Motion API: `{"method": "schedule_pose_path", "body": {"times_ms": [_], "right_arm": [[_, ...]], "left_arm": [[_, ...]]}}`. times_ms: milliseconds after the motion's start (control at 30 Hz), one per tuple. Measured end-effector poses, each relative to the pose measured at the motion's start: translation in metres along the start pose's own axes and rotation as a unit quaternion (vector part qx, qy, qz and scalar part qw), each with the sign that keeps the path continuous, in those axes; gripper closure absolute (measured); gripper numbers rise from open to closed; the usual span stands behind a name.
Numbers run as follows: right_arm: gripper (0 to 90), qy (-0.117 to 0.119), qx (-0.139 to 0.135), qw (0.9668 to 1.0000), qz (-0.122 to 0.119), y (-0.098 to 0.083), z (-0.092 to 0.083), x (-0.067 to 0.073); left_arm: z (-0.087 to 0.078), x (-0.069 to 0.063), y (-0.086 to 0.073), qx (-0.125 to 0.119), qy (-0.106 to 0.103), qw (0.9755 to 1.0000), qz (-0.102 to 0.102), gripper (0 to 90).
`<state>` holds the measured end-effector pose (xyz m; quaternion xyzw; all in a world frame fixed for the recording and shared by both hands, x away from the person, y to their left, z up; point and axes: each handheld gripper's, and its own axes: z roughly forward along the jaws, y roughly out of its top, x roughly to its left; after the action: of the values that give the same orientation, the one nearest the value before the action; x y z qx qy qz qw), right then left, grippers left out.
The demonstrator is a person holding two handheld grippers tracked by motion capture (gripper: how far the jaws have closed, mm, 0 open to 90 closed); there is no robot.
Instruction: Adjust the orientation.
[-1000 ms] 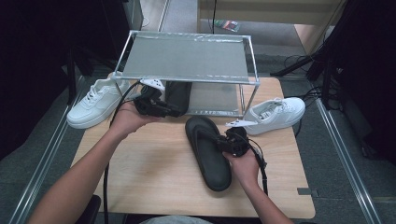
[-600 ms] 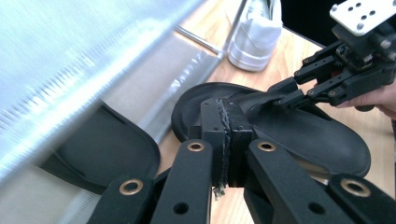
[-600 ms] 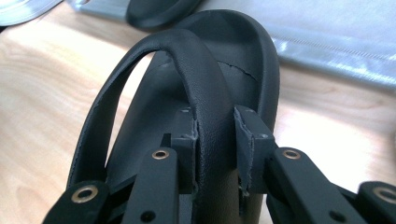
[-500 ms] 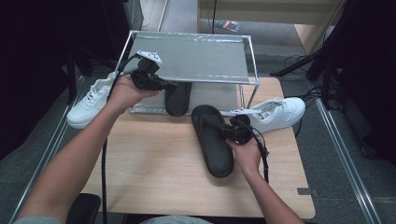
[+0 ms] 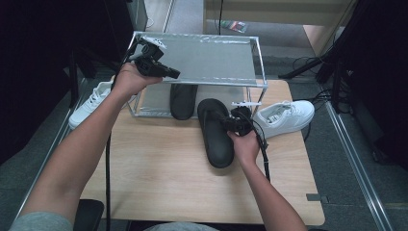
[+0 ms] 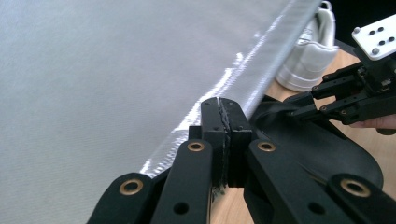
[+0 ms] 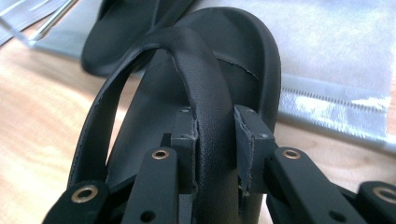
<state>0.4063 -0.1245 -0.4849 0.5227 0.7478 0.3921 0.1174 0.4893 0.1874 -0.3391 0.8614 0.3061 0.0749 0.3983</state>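
Note:
A black sandal (image 5: 217,139) lies on the wooden table (image 5: 154,173) with its toe at the rack's front edge. My right gripper (image 5: 227,123) is shut on its strap (image 7: 205,93), which the right gripper view shows pinched between the two pads (image 7: 215,128). A second black sandal (image 5: 183,100) lies on the rack's lower shelf (image 7: 327,56), also visible at the top left (image 7: 126,28) of that view. My left gripper (image 5: 169,74) hovers over the rack's mesh top (image 5: 211,57), jaws shut with nothing between them (image 6: 225,114).
The metal-framed rack (image 5: 257,65) stands at the table's far side. One white sneaker (image 5: 94,101) sits at its left, another (image 5: 285,115) at its right. Cables trail from both grippers across the table. A dark floor surrounds the table.
My left gripper came off the sandal under the rack, shut, and rose to the rack's top left. My right gripper slid its sandal toward the rack.

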Motion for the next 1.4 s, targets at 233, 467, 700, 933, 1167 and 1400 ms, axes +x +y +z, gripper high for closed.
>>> {"method": "schedule_pose_path", "body": {"times_ms": [233, 467, 700, 933, 1167, 1400], "right_arm": [[72.4, -0.017, -0.008, 0.9997, 0.016, 0.007, 0.024, -0.001], [72.1, -0.026, -0.009, 0.9992, 0.028, 0.012, 0.037, 0.001], [63.5, -0.023, -0.029, 0.9992, 0.012, 0.011, 0.034, -0.002], [63.8, -0.021, -0.032, 0.9992, -0.009, 0.006, 0.02, -0.001], [68.7, 0.004, -0.03, 0.9989, -0.035, -0.006, -0.006, 0.001], [81.0, 0.036, -0.026, 0.9975, -0.055, -0.022, -0.021, 0.007]], "left_arm": [[0.005, 0.009, -0.004, 0.018, 0.006, 0.9998, 0.01, 90.0], [0.006, 0.011, -0.006, 0.011, 0.001, 0.9998, 0.017, 90.0], [0.007, 0.014, -0.01, -0.002, -0.004, 0.9999, 0.011, 90.0], [0.007, 0.014, -0.01, -0.001, -0.004, 0.9999, 0.012, 90.0], [0.007, 0.014, -0.011, -0.002, -0.002, 1.0, 0.007, 90.0], [0.007, 0.014, -0.012, -0.005, -0.005, 1.0, -0.001, 90.0]]}}
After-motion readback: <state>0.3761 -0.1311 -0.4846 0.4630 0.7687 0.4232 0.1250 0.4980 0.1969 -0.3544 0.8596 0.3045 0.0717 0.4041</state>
